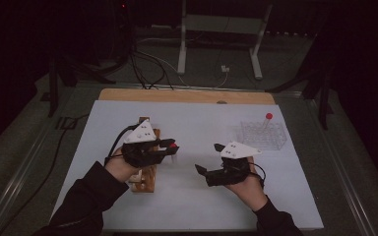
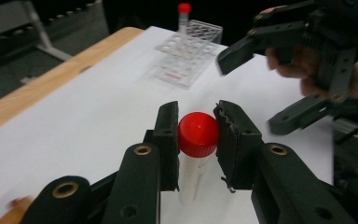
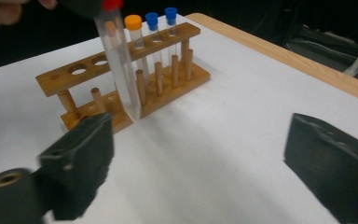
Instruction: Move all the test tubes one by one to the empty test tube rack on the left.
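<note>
Gripping red-capped tube (image 2: 196, 140), left claw (image 2: 196, 135) level.

On the table (image 1: 197, 206) a wooden tube rack (image 1: 146, 179) stands toward the left, and a clear plastic rack (image 1: 262, 135) sits well apart on the right, farther back. One capped tube (image 1: 267, 121) stands in the plastic rack's far corner. Three capped tubes (image 3: 151, 32) stand side by side at one end of the wooden rack. The left gripper (image 1: 170, 147) sits just right of the wooden rack, with a capped test tube (image 2: 195, 154) between its jaws. The right gripper (image 1: 209, 158) lies between the two racks, nearer the front edge.
</note>
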Demonstrator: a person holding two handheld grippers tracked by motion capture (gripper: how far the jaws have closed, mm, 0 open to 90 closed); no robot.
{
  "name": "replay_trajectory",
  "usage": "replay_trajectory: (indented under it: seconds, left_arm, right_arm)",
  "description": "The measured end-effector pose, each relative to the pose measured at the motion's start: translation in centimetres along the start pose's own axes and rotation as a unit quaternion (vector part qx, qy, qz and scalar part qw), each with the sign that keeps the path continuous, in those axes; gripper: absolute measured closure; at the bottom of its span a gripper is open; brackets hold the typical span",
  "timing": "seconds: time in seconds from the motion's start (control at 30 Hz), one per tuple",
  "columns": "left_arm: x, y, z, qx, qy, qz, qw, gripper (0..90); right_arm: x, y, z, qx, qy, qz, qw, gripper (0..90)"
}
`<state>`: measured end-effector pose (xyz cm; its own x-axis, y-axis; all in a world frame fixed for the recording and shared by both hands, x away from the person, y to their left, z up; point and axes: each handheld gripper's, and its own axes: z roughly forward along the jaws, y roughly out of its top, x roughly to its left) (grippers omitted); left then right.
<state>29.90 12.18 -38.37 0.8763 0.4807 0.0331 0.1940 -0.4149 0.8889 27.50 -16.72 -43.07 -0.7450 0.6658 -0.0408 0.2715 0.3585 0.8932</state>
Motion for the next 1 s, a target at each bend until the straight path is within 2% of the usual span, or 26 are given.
replay_trajectory:
  seconds: [0.07,0.17,0.3,0.37,0.53,0.77,0.87,1.0]
  left_arm:
    - [0.4,-0.1,-0.8,-0.002,0.011,-0.003,0.9999,71.8]
    - [0.9,-0.2,-1.9,-0.004,0.024,-0.007,0.9997,71.8]
    - [1.5,-0.6,-3.3,-0.004,0.040,-0.010,0.9991,71.8]
    - [1.8,-0.7,-4.0,-0.007,0.055,-0.014,0.9984,71.8]
    - [2.5,-1.1,-5.6,-0.009,0.077,-0.020,0.9968,71.8]
    - [3.2,-2.5,-6.5,-0.003,0.094,-0.032,0.9951,71.8]
    - [3.4,-3.0,-6.7,-0.010,0.095,-0.037,0.9947,71.8]
    - [3.5,-3.4,-7.1,-0.006,0.103,-0.036,0.9940,71.8]
  right_arm:
    - [-0.3,-0.1,0.0,0.001,0.008,0.005,1.0000,1.7]
    - [-0.6,-0.2,-0.1,-0.003,0.000,0.010,0.9999,1.1]
    - [-0.8,-0.3,-0.2,-0.008,0.001,0.017,0.9998,0.0]
    - [-0.9,-0.2,-0.3,-0.009,-0.005,0.013,0.9999,0.0]
    - [-0.9,-0.2,-0.3,-0.012,-0.004,0.016,0.9998,0.0]
    - [-1.1,-0.3,-0.3,-0.010,-0.003,0.020,0.9997,0.0]
    - [-1.1,-0.3,-0.3,-0.010,-0.004,0.020,0.9997,0.0]
    - [-1.1,-0.3,-0.3,-0.010,-0.004,0.020,0.9998,0.0]
